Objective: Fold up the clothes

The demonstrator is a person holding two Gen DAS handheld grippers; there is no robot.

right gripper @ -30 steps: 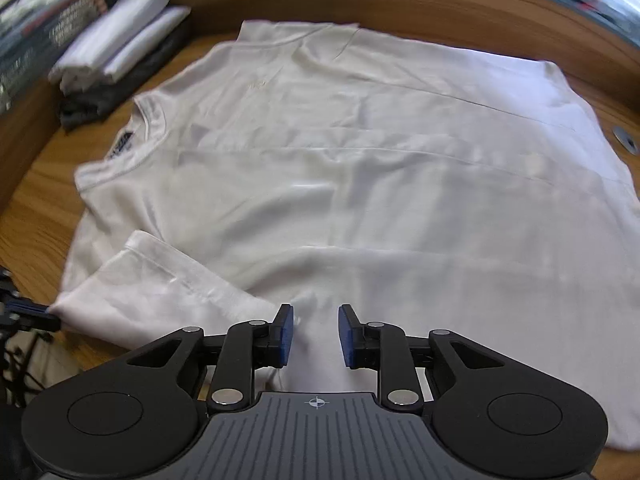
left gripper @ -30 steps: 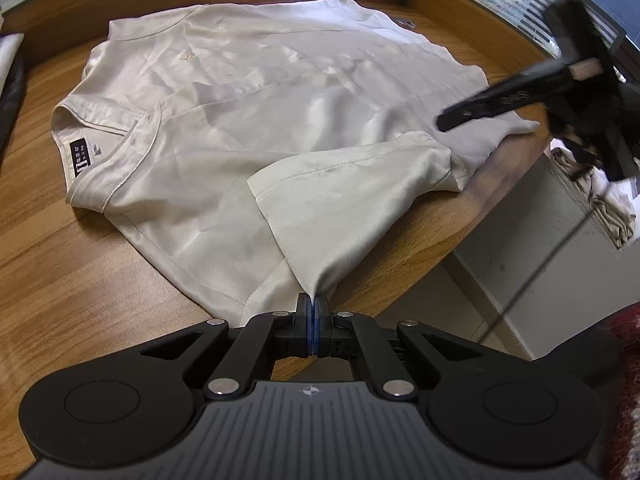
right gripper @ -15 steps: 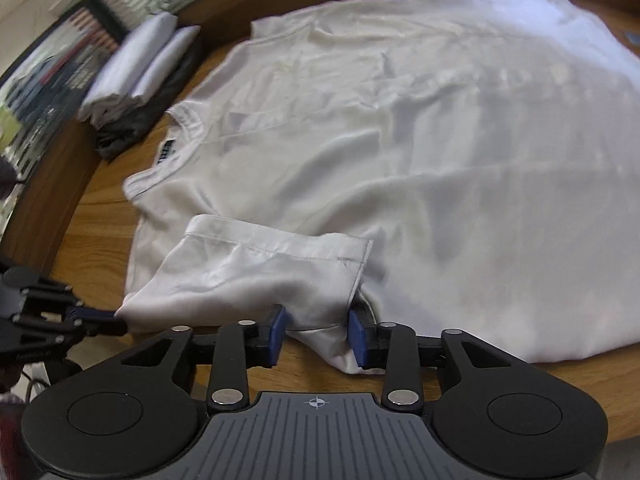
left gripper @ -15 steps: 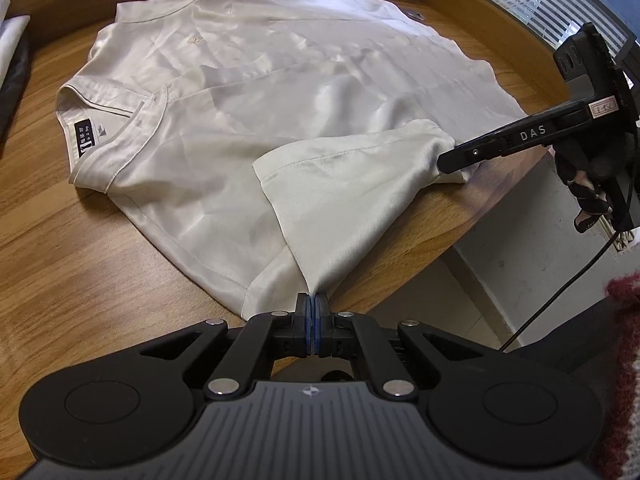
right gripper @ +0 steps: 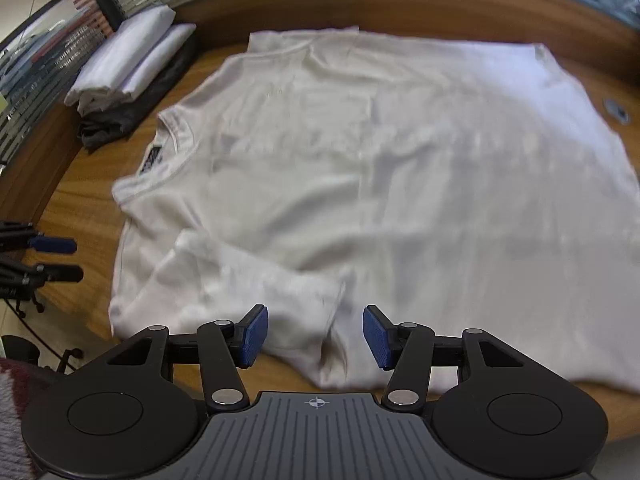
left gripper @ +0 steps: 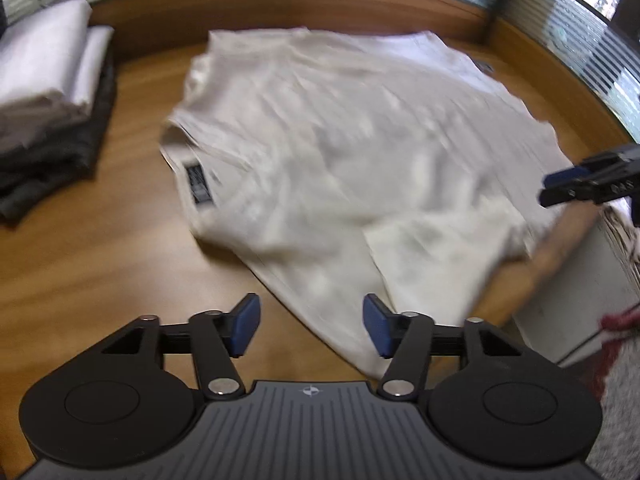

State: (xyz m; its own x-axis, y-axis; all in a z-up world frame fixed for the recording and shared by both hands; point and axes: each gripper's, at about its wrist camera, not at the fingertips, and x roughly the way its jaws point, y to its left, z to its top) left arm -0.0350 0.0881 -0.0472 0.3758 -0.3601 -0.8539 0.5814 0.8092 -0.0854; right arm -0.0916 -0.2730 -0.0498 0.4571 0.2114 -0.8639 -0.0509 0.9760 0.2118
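Lying flat on round wooden table [right gripper: 100,200] beside folded pile [right gripper: 128,68]: cream short-sleeved shirt [right gripper: 380,168], near sleeve [right gripper: 240,280] turned inward for narrower fold, left gripper [left gripper: 311,330] and right gripper [right gripper: 316,336] hovering spread, gripping nothing.

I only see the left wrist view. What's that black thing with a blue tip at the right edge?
Observer: The right gripper. Its own camera shows both fingers spread wide, holding nothing.
Visitor: What's in front of it?
Observer: The folded sleeve of the shirt; in that picture the cuff edge appears between the open fingers.
Visitor: And my gripper?
Observer: From there, the left gripper shows side-on, open, off the shirt, by the table edge.
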